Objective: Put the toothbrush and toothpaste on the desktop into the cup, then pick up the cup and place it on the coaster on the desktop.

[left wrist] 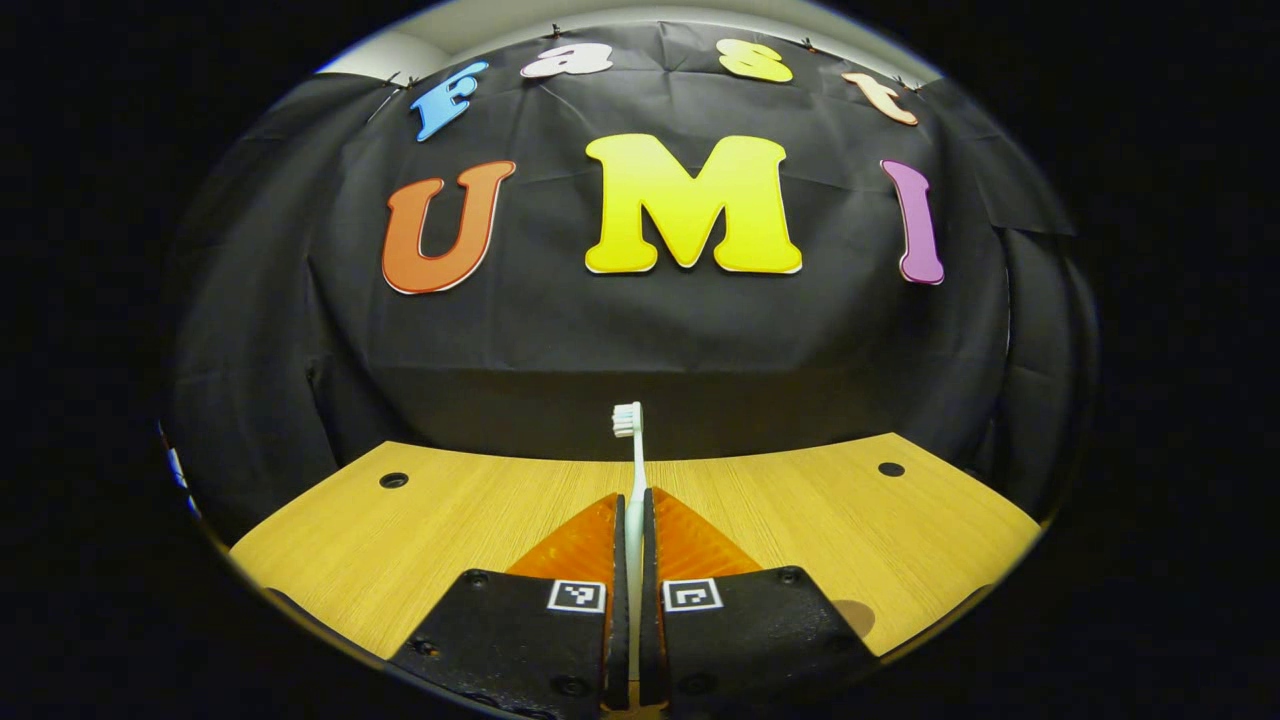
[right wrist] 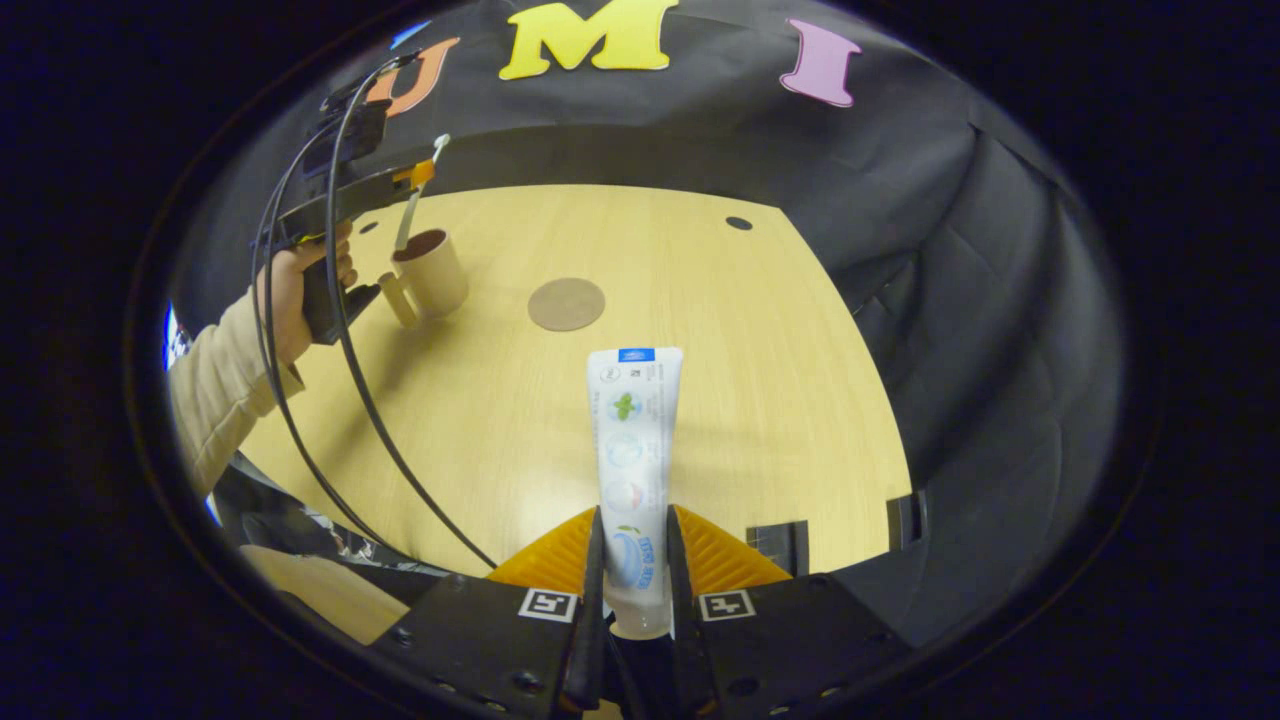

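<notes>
In the left gripper view my left gripper (left wrist: 633, 530) is shut on a white toothbrush (left wrist: 632, 450), bristles pointing up and away. In the right gripper view that same left gripper (right wrist: 420, 178), held by a hand (right wrist: 290, 285), hangs over a tan cup (right wrist: 430, 270), and the toothbrush (right wrist: 415, 205) slants down with its lower end inside the cup. My right gripper (right wrist: 633, 545) is shut on a white toothpaste tube (right wrist: 632, 450), held above the wooden desktop (right wrist: 480, 400). A round brown coaster (right wrist: 566, 303) lies on the desktop right of the cup.
Black cables (right wrist: 340, 380) trail from the left gripper down across the desktop's left side. A sleeve (right wrist: 215, 390) reaches in from the left. Dark round holes (right wrist: 739, 223) dot the desktop's far side. Black cloth walls close in behind and to the right.
</notes>
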A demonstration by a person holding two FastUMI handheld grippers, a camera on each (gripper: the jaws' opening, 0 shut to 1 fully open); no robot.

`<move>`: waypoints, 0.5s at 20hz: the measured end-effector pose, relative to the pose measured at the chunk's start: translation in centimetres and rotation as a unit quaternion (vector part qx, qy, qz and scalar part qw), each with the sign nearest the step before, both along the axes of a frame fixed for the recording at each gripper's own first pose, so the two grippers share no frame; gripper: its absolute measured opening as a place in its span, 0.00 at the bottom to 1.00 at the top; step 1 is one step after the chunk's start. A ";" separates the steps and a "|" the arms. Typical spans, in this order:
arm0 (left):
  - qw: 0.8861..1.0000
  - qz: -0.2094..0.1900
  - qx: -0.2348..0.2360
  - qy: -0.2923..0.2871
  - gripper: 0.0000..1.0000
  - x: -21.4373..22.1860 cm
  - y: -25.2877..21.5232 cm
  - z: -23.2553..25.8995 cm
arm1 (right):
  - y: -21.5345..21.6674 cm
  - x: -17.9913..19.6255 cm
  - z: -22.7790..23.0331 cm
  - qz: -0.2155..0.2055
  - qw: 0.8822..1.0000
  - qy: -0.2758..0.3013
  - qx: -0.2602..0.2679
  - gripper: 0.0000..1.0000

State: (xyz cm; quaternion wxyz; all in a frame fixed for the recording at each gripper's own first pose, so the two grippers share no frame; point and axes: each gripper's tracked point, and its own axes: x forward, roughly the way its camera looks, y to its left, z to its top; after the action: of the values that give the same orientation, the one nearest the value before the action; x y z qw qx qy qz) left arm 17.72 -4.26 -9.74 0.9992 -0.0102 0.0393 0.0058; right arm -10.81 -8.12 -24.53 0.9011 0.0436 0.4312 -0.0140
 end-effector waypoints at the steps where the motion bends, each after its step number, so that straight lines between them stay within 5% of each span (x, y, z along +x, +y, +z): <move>1: 1.000 -0.004 -0.004 0.004 0.07 0.0 0.1 -0.4 | 0.1 0.0 0.0 0.001 1.000 -0.002 0.001 0.29; 10: 0.999 -0.023 -0.014 0.037 0.22 -0.7 0.6 -2.6 | 1.9 0.9 0.9 0.019 1.000 -0.020 0.003 0.30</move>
State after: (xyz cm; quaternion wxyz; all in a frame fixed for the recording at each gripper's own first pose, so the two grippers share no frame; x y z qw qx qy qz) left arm 16.99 -3.65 -12.36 0.9966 -0.0226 0.0768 -0.0176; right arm -9.91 -6.19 -23.62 0.9097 0.0384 0.4134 0.0049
